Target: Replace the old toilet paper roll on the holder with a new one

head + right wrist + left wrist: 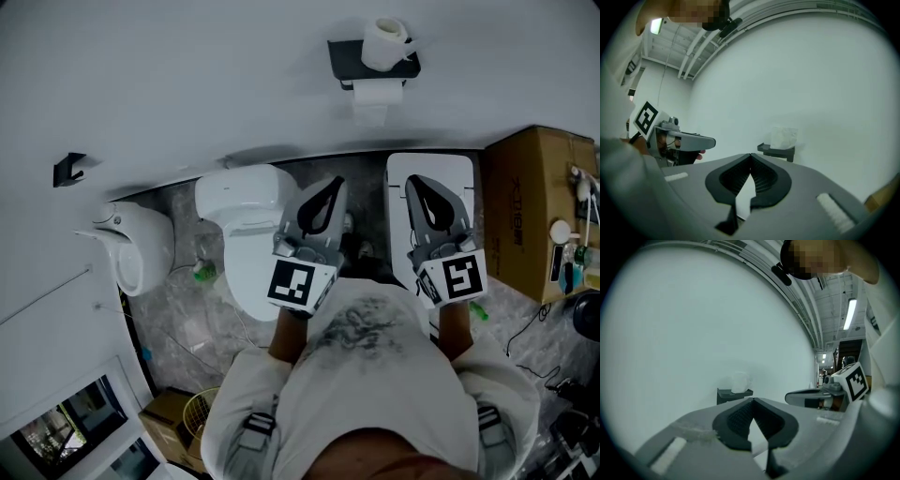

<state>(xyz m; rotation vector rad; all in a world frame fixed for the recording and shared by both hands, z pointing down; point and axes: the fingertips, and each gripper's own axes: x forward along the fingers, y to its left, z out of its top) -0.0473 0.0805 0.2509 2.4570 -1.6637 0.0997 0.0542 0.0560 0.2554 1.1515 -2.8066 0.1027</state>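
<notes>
The left hand-held gripper (333, 185) and right hand-held gripper (414, 180) are seen pressed together, empty, well apart from the old roll (378, 98) under the wall holder (342, 52), judged light, crushable, best pinched across its sides.

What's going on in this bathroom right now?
A person stands facing the wall with a gripper in each hand. The left gripper and right gripper are both shut and empty, aimed toward the black wall-mounted toilet paper holder. One toilet paper roll sits on its top shelf and another roll hangs underneath. Neither gripper touches the holder. The toilet stands below.
</notes>
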